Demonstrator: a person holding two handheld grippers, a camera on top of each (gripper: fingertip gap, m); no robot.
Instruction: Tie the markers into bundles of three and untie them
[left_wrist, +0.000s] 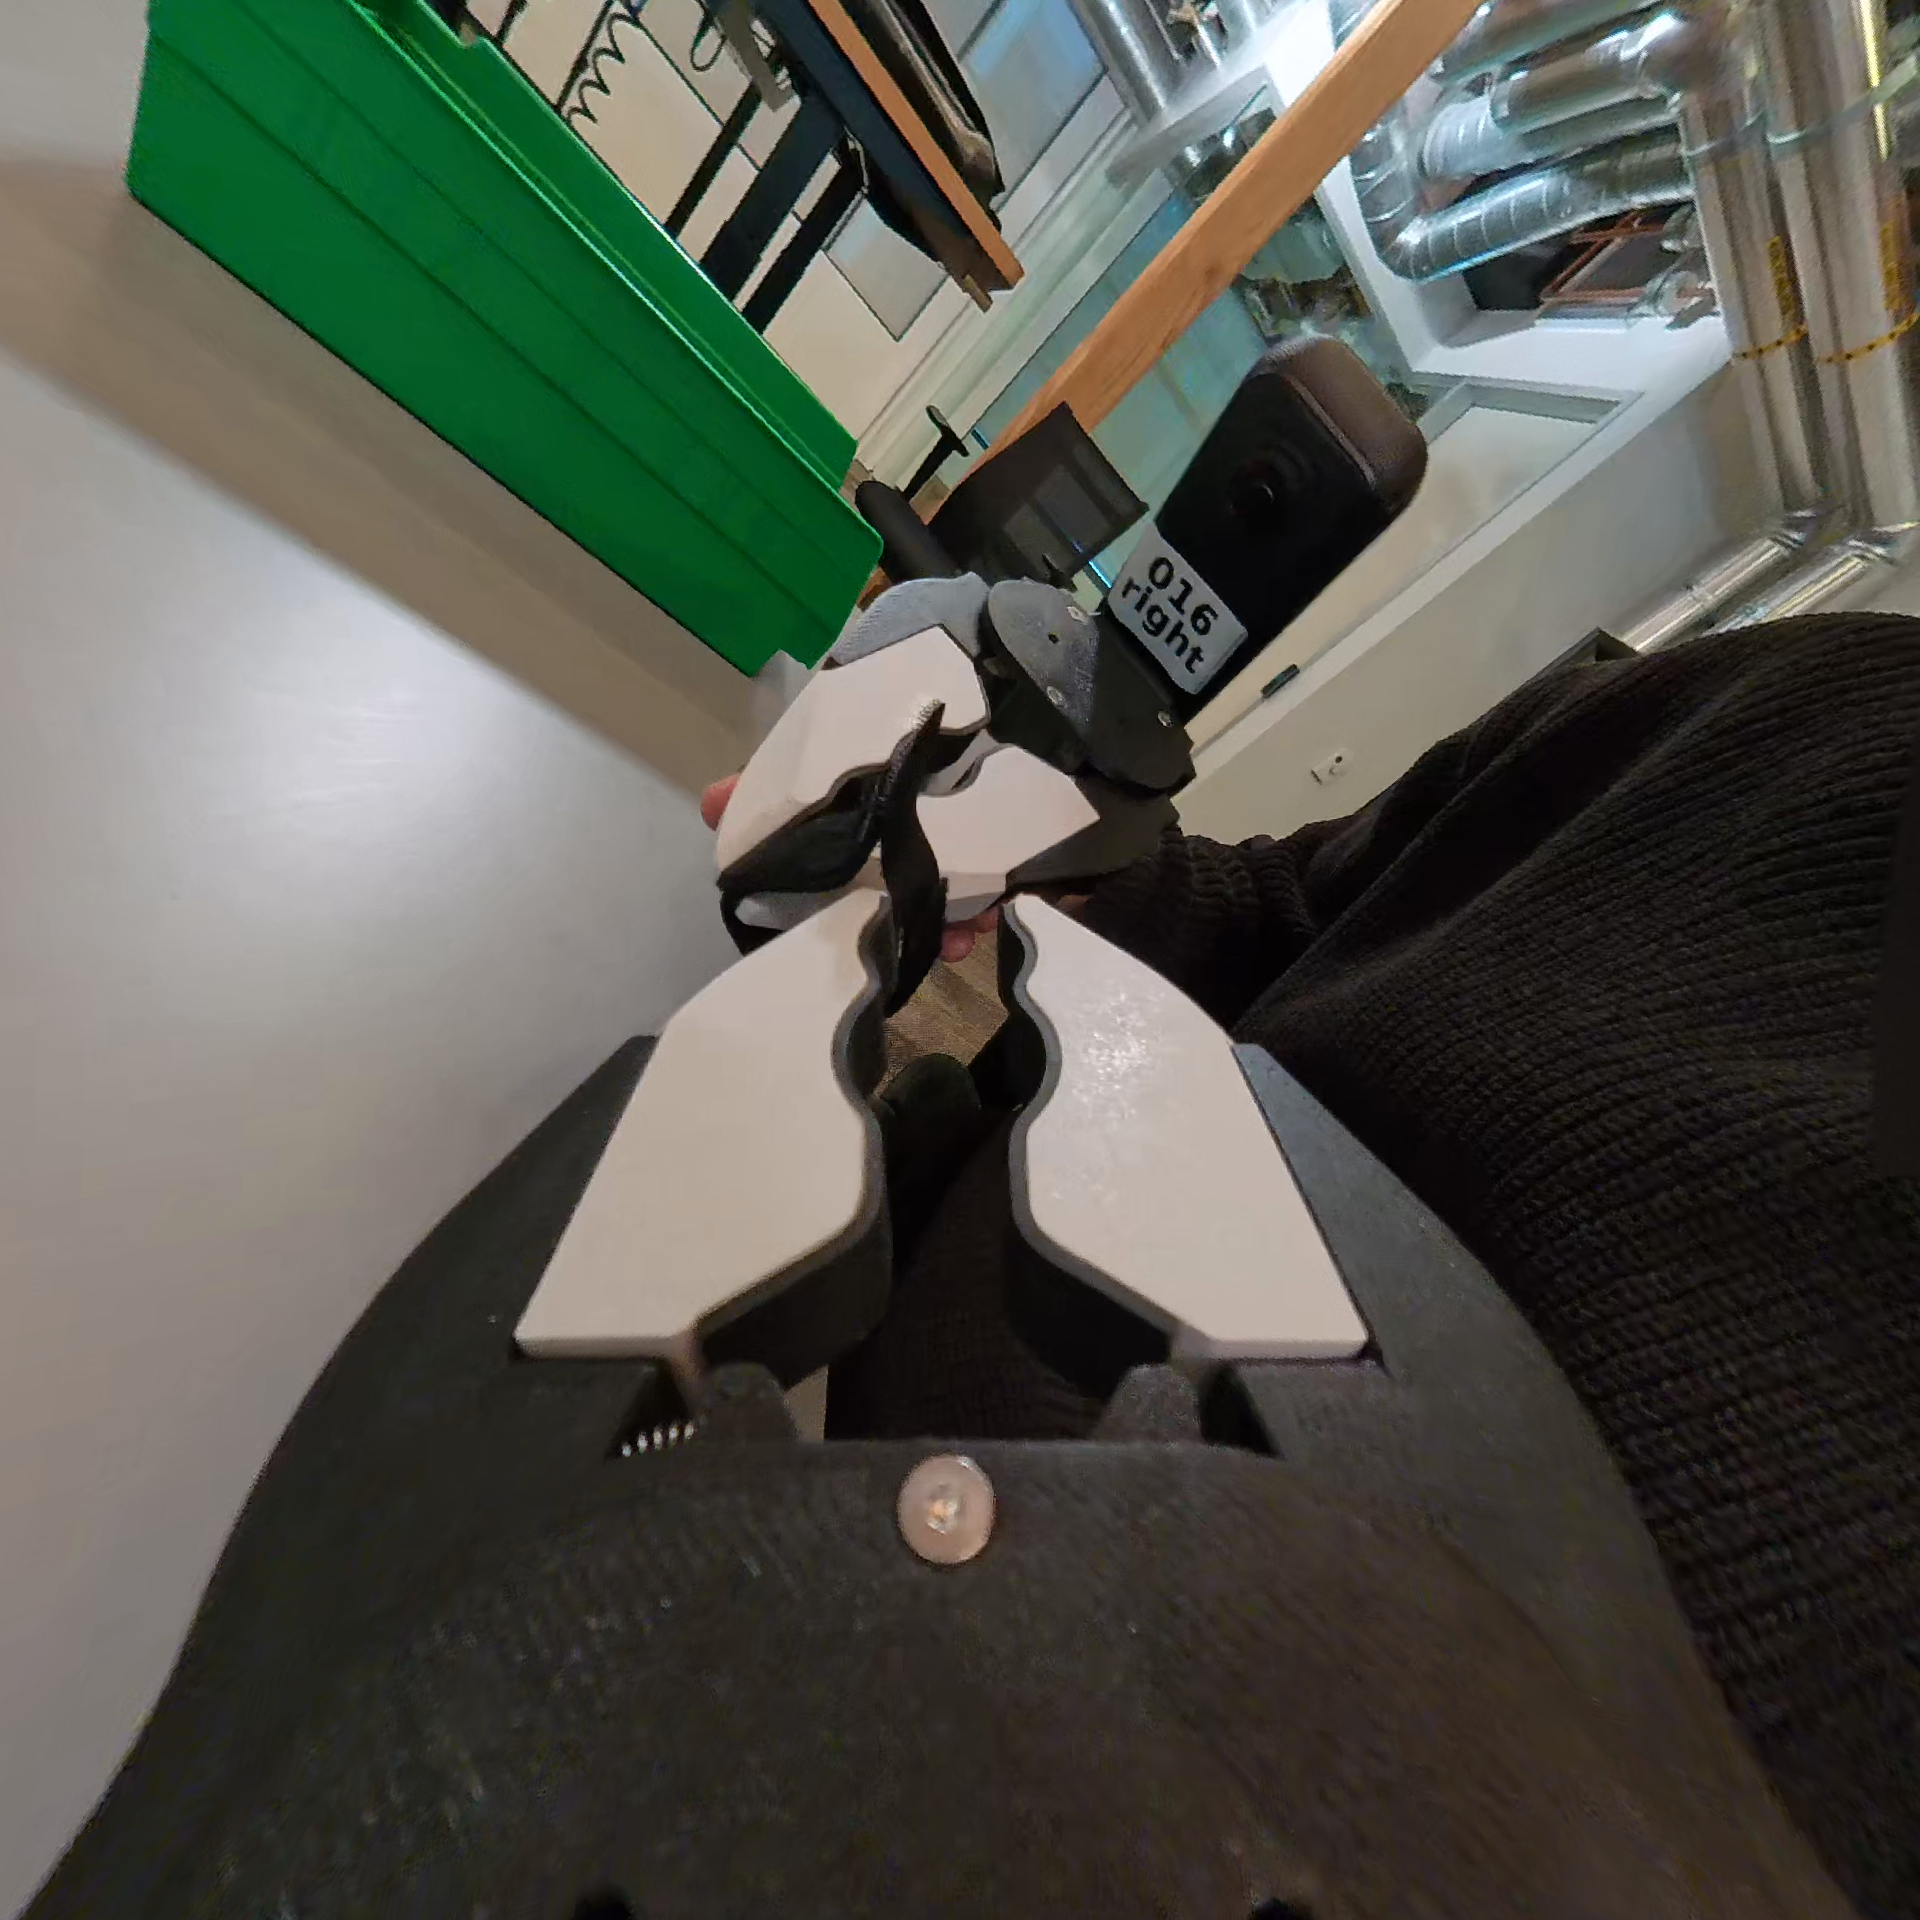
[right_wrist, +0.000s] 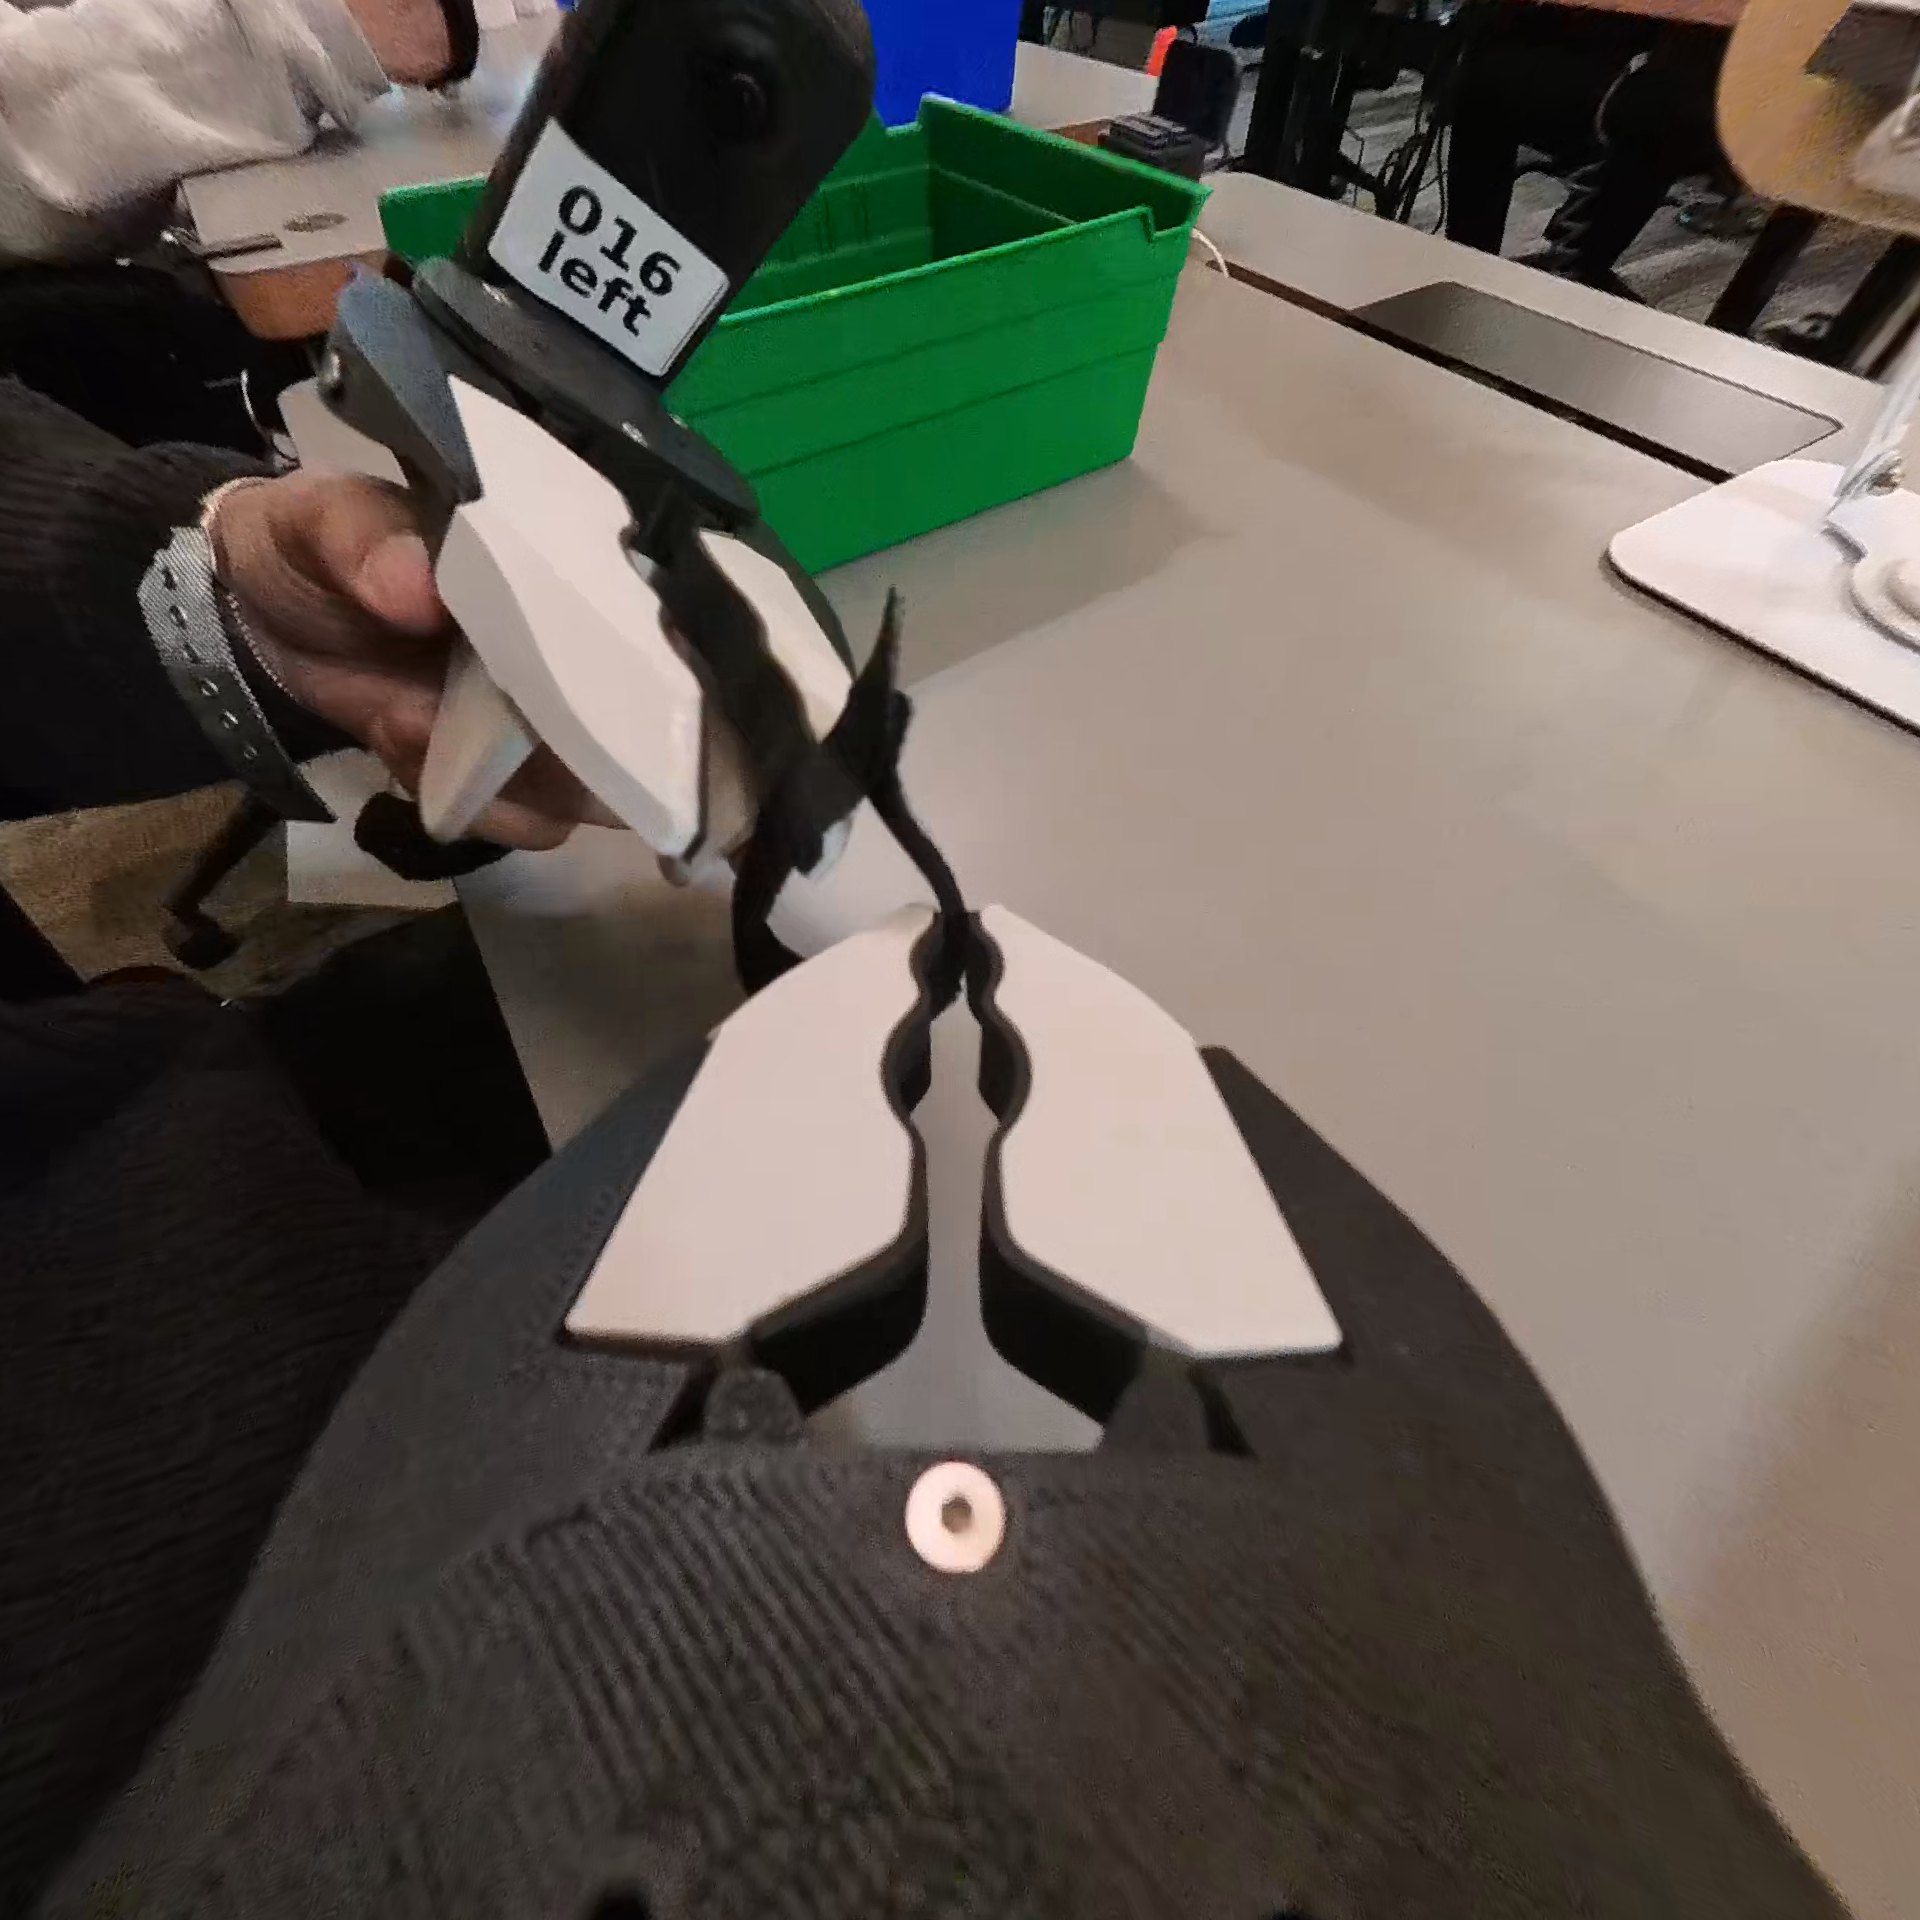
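A black fabric strap (right_wrist: 920, 852) runs between my two grippers above a grey table (right_wrist: 1351, 831). My right gripper (right_wrist: 954, 925) is shut on one end of the strap at its fingertips. My left gripper (right_wrist: 764, 842), held in a hand (right_wrist: 322, 603), has the strap's other part lying between its white fingers. In the left wrist view my left gripper (left_wrist: 948, 920) stands open with a clear gap. The strap (left_wrist: 909, 883) hangs against its left fingertip. My right gripper (left_wrist: 862, 873) faces it just beyond, with the strap in its jaws.
A green plastic bin (right_wrist: 935, 343) stands on the table behind the grippers; it also shows in the left wrist view (left_wrist: 468, 291). A white flat base (right_wrist: 1766, 582) sits at the right edge. A black-sleeved arm (left_wrist: 1558, 935) fills the right side.
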